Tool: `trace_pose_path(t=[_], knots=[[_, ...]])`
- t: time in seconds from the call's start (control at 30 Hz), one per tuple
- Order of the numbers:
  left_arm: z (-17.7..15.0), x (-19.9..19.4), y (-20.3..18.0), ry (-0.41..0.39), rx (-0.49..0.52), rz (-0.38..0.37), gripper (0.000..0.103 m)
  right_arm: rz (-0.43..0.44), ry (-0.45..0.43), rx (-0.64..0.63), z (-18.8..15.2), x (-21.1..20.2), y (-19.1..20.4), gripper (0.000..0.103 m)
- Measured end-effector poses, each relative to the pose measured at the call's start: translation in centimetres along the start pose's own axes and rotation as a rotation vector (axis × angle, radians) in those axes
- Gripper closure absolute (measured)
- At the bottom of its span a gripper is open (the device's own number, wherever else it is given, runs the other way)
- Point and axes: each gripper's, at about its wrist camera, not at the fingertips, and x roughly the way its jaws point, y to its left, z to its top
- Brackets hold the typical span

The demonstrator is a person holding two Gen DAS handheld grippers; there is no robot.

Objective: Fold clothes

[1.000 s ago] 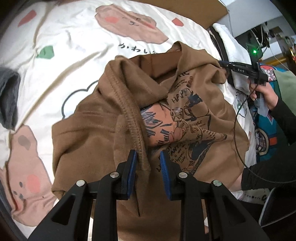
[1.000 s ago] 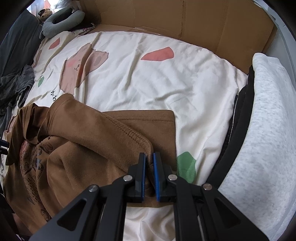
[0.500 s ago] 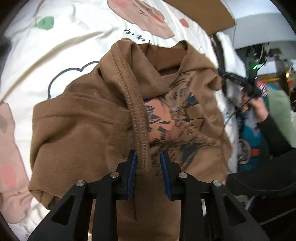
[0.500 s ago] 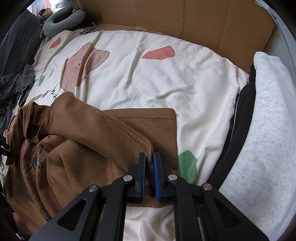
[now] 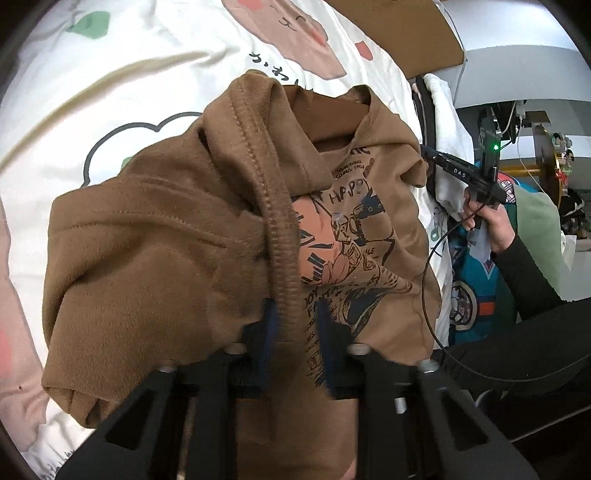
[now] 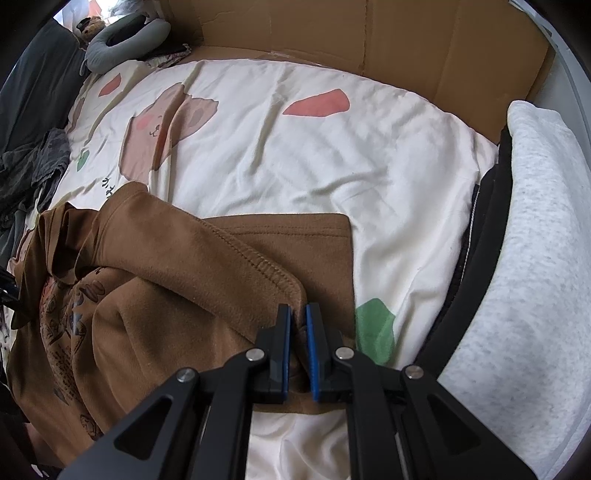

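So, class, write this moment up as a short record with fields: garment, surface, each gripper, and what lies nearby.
garment: brown hoodie with cartoon print, partly folded
surface: cream cartoon bedsheet
left gripper: jaws have just been closing on the hoodie's ribbed hem
right gripper: shut on a hoodie edge
nearby: grey folded garment at right, cardboard behind, grey neck pillow far left
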Motion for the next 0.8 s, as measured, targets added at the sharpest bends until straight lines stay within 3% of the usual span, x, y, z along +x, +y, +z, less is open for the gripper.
trace_pose_path(t=[0.3,0.37,0.8], knots=[[-0.1,-0.9,0.5,0.002,0.003,0.047,0.096,-0.008,0.005,0.01,0.2,-0.1,-0.1,0.096],[0.0,-1.4,0.3,0.003,0.009,0.086,0.096,-0.006,0.003,0.06,0.2,-0.4,-0.1,0.096],[0.0,-7.3,-1.0,-0.065,0.019,0.352,0.098,-0.014,-0.015,0.094,0.9,-4.9,1.7,0.096]])
